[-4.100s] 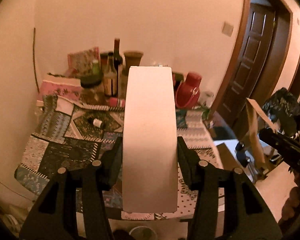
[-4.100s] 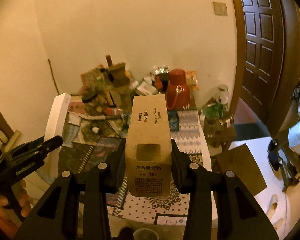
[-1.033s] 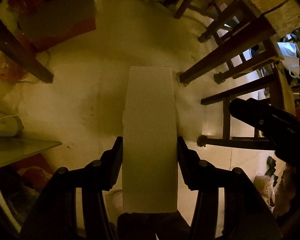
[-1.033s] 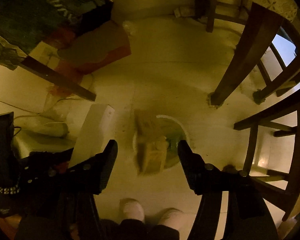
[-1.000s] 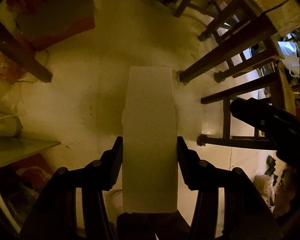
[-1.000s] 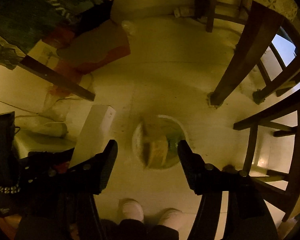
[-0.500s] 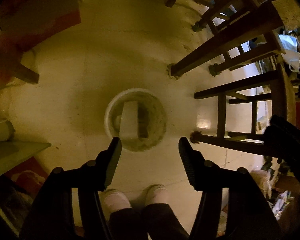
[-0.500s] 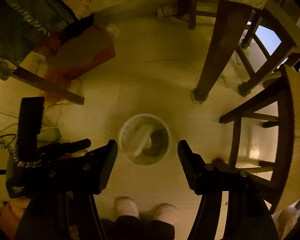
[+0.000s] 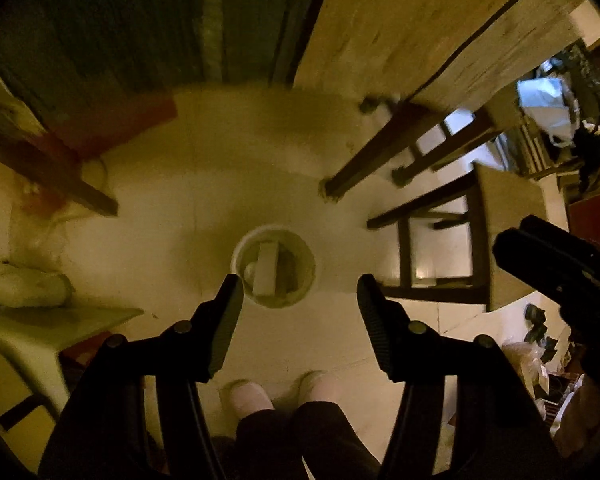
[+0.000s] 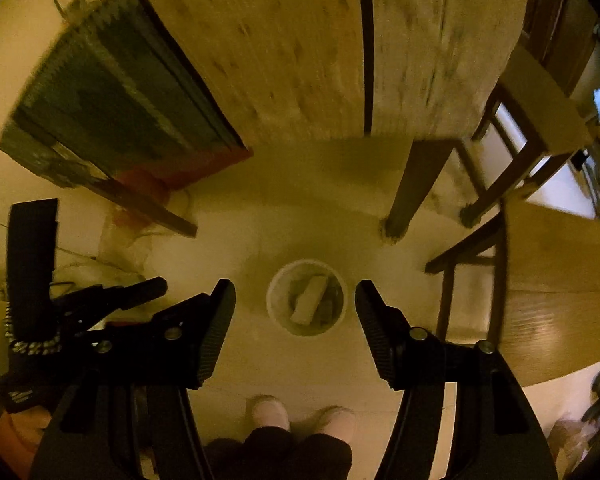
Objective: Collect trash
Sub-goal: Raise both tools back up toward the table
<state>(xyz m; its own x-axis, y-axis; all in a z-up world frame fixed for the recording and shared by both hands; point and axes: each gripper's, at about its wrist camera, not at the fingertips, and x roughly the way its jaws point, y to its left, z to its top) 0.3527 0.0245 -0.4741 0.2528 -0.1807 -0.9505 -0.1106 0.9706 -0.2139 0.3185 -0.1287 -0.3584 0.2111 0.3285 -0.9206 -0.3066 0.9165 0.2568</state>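
Trash lay inside a round white bin that stood on the pale floor, between the table legs and the person's feet. The white box stood on end in the bin, leaning against its inner wall; in the right wrist view the same white box lay slanted across the bin, with darker material beside it that was too dim to identify. The left gripper hung above the bin with its jaws spread wide and nothing between them; the bin appeared through the gap. The right gripper also stood wide and empty, framing the bin between its two fingers. The right wrist view also showed the left gripper at the left edge, beside the right one. Two light slippers and dark trouser legs appeared at the bottom of both views, just short of the bin. A dark wooden table leg met the floor near the bin, on its upper right. A wooden chair stood to the right. A patterned tablecloth hung over the table edge above, blurred. A dark green cloth hung to its left.
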